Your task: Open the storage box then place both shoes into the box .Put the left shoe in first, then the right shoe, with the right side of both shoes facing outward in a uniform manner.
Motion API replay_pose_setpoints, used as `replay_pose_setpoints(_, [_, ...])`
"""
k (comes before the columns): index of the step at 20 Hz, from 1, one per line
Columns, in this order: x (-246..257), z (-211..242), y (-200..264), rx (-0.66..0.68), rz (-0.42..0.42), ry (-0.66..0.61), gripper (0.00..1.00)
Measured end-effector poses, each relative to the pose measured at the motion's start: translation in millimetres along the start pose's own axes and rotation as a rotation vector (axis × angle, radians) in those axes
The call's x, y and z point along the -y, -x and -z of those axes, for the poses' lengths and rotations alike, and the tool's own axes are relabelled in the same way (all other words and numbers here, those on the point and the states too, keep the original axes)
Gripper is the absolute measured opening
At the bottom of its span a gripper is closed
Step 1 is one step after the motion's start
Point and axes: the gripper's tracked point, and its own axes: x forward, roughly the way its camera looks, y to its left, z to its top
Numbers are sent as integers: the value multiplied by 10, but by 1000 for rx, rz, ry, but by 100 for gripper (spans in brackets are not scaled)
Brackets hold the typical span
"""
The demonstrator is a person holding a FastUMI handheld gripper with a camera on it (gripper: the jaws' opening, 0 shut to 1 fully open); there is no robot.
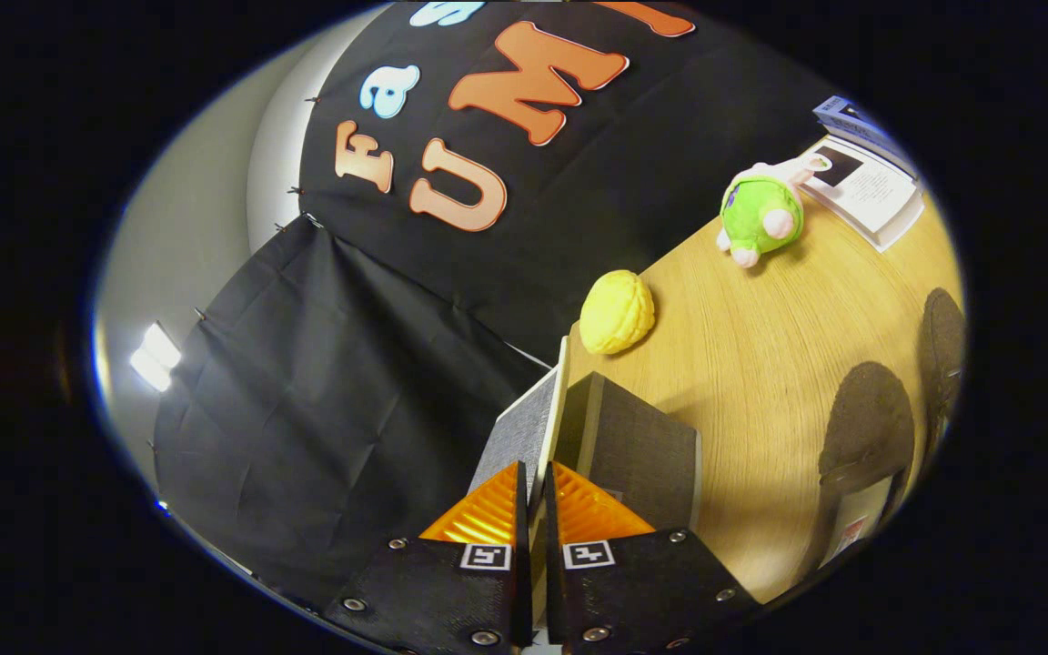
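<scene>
Tool [533,496] pinched narrow on the thin lid [549,428] of the grey storage box [638,450], both fingers pressing the panel, lid swung up on edge, so the opening step looks underway. Box sits on the wooden counter [760,364] just ahead of the fingers; the two dark shoes [870,423] lie beside it, well apart from the tool, not yet loaded. Beyond: yellow plush ball [617,312], green plush toy [760,214], booklets [870,186]; next probably means swinging the lid fully clear, letting go, then going for the left shoe.
</scene>
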Motion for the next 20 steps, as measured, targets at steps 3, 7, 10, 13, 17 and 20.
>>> replay_pose_setpoints(3, [-355, -129, 11, 30, -44, 8, 7])
replay_pose_setpoints(7, [-862, -192, -7, 57, -116, 15, 9])
replay_pose_setpoints(10, [-1111, -52, -118, 44, -138, 46, 10])
replay_pose_setpoints(13, [-1329, 113, -258, 21, -173, 31, 10])
replay_pose_setpoints(17, [-1655, 187, -443, 34, -211, 9, 9])
replay_pose_setpoints(20, [-1867, 412, -628, -5, -226, 24, 11])
